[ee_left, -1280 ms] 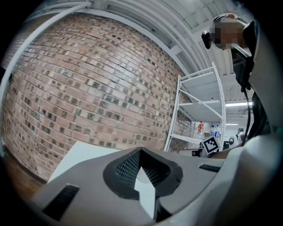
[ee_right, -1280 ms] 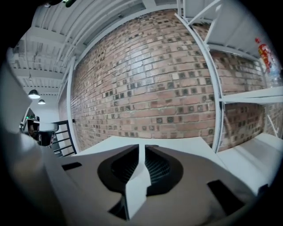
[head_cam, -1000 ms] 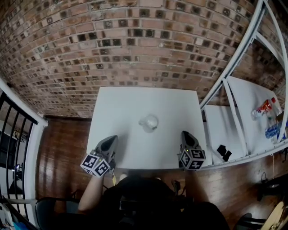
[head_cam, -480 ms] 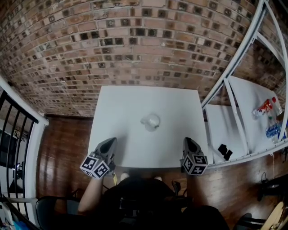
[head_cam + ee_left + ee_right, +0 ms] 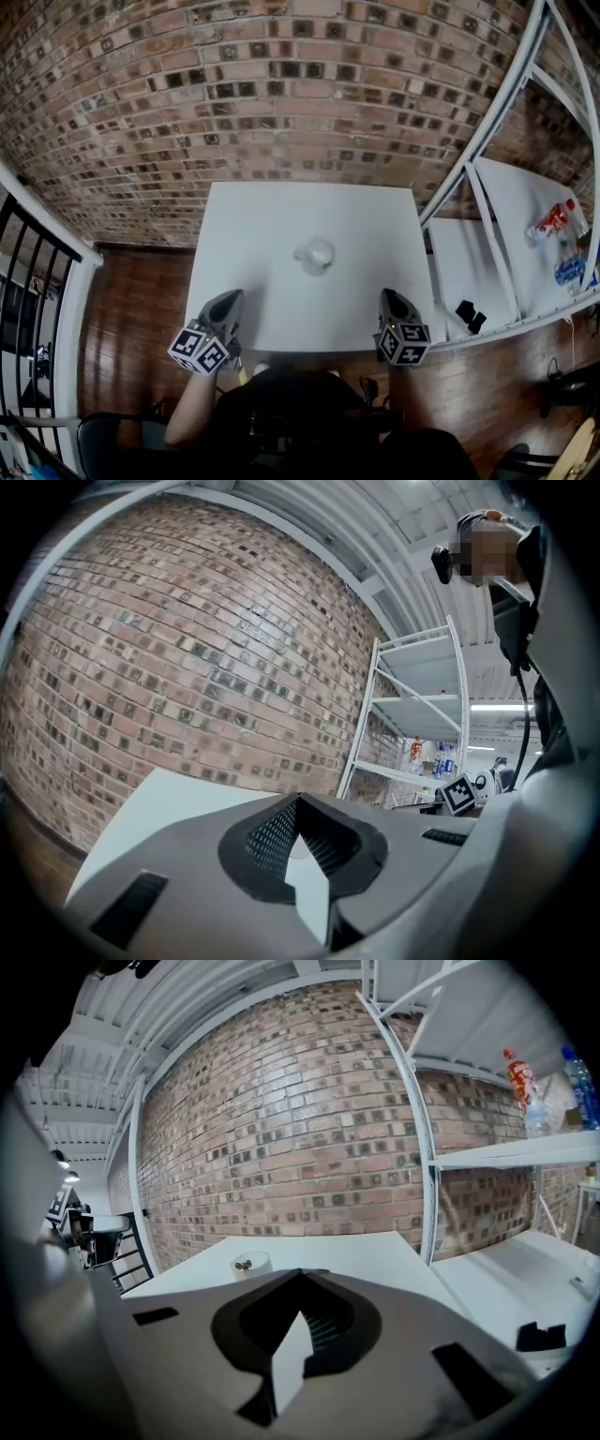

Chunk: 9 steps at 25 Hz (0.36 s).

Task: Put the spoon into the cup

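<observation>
At the desk's (image 5: pixel 272 216) near edge, we're holding the left claw (image 5: pixel 229 300) and right claw (image 5: pixel 393 300) closed tight on nothing, probably idling clear of the work. The cup (image 5: pixel 314 255) is sitting mid-desk, well apart from both. A dark bit (image 5: pixel 243 1264) is showing inside it, possibly the spoon, but we're not able to tell.
</observation>
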Motion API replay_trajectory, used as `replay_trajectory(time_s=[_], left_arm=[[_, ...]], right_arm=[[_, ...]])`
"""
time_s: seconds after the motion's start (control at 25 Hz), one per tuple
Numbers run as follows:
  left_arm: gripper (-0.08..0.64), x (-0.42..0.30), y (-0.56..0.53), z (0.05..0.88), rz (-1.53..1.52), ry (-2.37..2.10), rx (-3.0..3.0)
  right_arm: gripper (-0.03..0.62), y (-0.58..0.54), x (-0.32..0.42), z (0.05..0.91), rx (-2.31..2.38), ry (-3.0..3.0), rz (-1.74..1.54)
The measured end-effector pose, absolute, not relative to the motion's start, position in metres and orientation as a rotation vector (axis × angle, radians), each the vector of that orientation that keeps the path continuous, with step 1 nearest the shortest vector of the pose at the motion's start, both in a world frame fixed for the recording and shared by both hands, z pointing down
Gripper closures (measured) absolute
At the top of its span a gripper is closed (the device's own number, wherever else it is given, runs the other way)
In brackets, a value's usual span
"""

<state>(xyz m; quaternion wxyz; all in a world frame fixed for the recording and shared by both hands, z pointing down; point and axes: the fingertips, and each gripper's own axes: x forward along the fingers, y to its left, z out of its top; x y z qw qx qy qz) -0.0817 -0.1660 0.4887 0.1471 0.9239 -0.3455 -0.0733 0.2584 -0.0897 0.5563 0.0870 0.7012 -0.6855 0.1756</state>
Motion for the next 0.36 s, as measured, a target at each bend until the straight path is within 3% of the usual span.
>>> replay_trajectory(time_s=[0.36], left_arm=[[0.557,-0.0779,-0.1676,0.4915,-0.201,-0.979,2.662]], right_arm=[[0.591,-0.0902,0.2573,0.5546,2.083,-2.041,0.511]])
